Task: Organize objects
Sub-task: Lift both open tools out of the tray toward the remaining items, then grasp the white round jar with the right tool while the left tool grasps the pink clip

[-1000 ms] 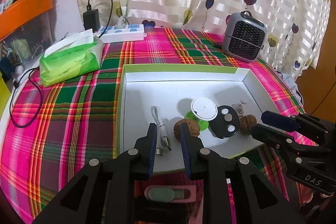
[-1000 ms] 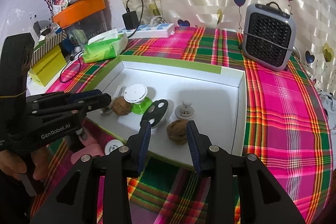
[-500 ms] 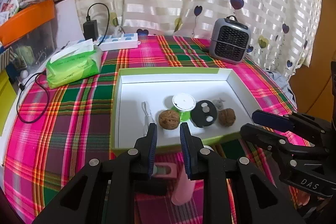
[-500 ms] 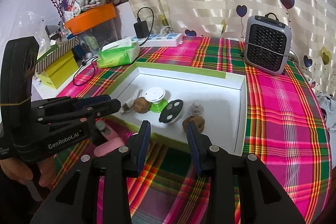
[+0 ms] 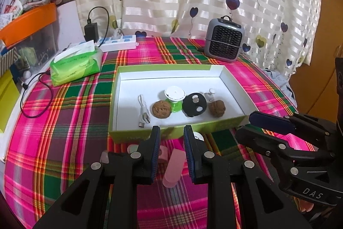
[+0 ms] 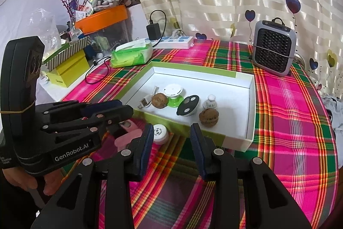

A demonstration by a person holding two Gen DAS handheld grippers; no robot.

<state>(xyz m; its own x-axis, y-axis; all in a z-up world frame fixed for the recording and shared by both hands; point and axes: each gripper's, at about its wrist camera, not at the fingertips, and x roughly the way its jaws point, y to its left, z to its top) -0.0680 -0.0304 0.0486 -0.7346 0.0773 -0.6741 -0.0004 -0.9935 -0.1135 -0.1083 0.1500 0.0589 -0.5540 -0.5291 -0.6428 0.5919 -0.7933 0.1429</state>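
Both grippers have drawn back from the box (image 5: 233, 120). The left gripper (image 5: 171, 151), jaws apart and empty, stands directly over the pink case (image 5: 174, 167), long axis pointing along its fingers; the right gripper (image 6: 172, 149), also apart and empty, sits farther away.

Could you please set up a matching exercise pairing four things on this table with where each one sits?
Things:
1. white cable
2. pink case
3. tissue pack
4. grey heater

Places:
A. back of the table, by the curtain
B. inside the box, left end of the row
C. on the cloth in front of the box
D. on the cloth left of the box

Pairs: 1-B, 2-C, 3-D, 4-A
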